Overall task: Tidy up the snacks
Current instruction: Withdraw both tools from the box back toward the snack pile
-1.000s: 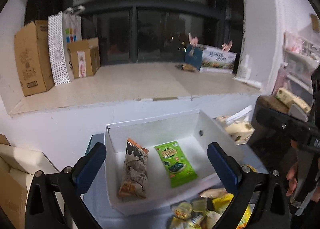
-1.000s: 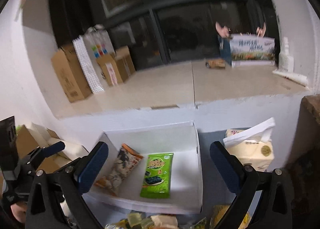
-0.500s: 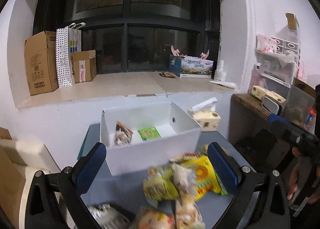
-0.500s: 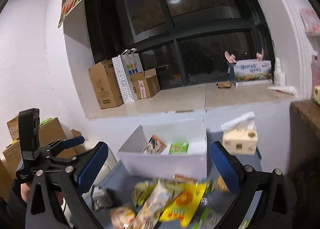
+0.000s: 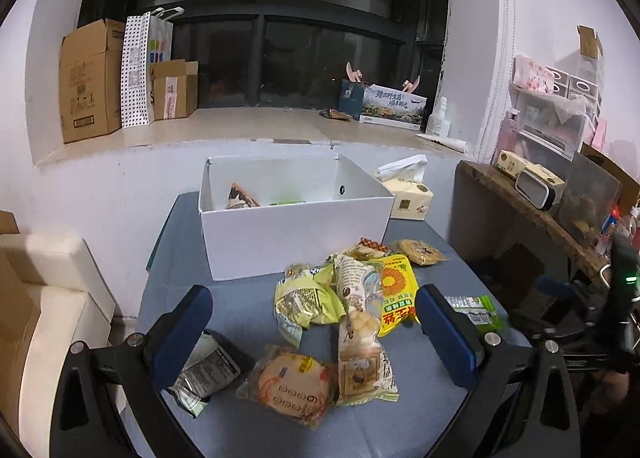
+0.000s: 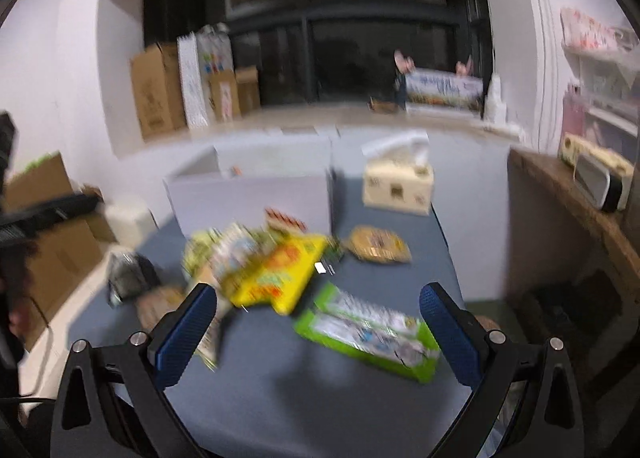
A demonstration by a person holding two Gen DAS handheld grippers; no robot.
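Several crinkly snack packets [image 5: 344, 314] lay heaped on the blue-grey table [image 5: 240, 310], just in front of the white cardboard box [image 5: 296, 232] holding two packets. Both grippers hovered over them, left gripper [image 5: 314, 332] and right gripper [image 6: 318, 332] alike spread wide, empty. Beside the box stood a cream tissue box [image 5: 412, 198].

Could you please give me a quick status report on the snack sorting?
Left gripper and right gripper open, empty. Two packets in white box; snack pile loose on table. Nothing blocking.
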